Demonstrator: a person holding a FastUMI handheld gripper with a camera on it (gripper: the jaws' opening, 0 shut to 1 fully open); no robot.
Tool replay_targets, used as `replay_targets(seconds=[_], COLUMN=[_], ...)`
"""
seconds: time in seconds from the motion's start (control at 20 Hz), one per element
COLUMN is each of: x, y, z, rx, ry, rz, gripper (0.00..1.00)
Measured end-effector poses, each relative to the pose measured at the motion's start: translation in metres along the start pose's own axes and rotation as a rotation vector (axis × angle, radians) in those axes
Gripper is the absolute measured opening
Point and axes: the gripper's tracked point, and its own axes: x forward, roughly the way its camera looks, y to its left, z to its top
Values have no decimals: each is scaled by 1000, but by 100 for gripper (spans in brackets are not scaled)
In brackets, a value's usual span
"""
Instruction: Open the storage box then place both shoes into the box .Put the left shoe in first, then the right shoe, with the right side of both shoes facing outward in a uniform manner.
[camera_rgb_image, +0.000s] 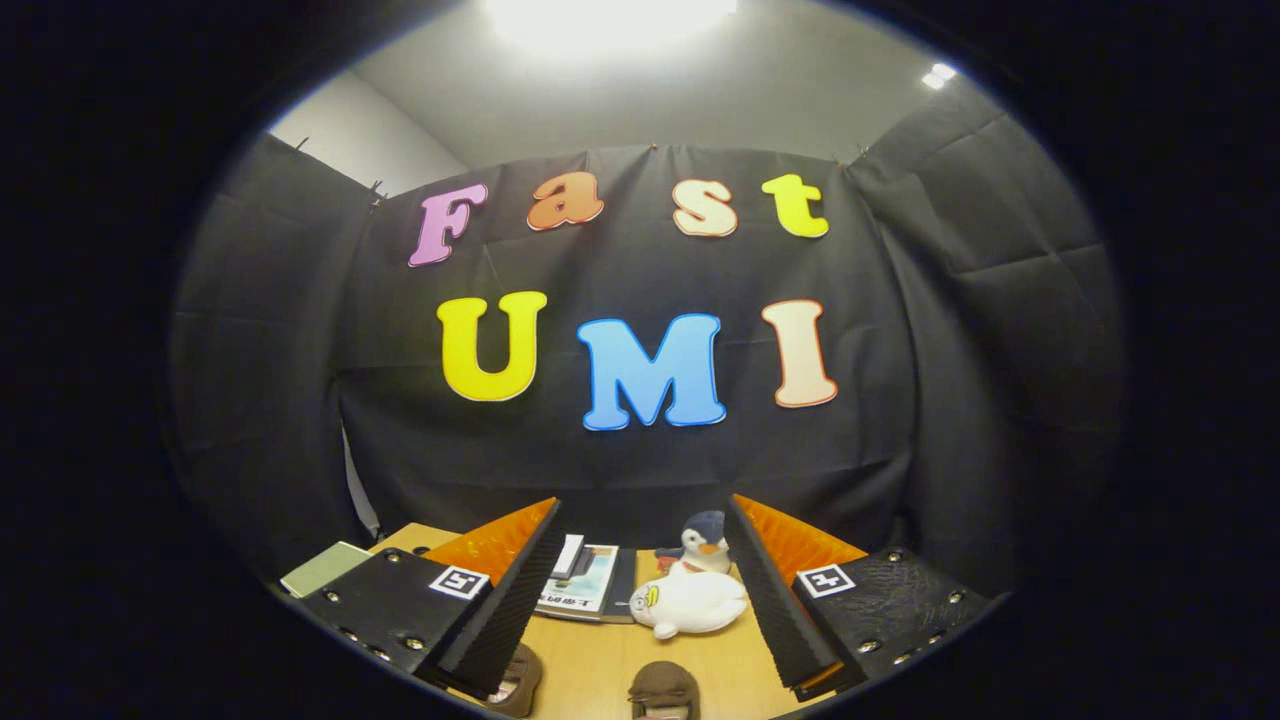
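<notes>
My gripper (642, 505) is held high above a wooden table (590, 655), open, with nothing between its black ribbed fingers (500, 600). Two brown shoes lie on the table below the fingers. One shoe (520, 680) peeks out from under the left finger, partly hidden by it. The other shoe (663, 690) sits in the gap between the fingers, with just its top showing. Both are too cut off to tell left from right.
A white plush duck (690, 603) lies beyond the shoes, close to the right finger. A penguin toy (705, 543) stands behind it. A stack of books (590, 585) rests by the left finger. A flat green item (325, 568) lies at the table's far left.
</notes>
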Motion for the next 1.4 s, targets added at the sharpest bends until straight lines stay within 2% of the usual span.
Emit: replay_targets(seconds=[0.25,0.55,0.85,1.3,1.4], x=[17,25,35,29,23], y=[45,118,168,259,271], z=[-37,-86,-134,-235,-256], rx=[66,145,201,467,538], ry=[110,246,371,702,778], rz=[149,385,512,788,828], gripper=[96,97,97,99,99])
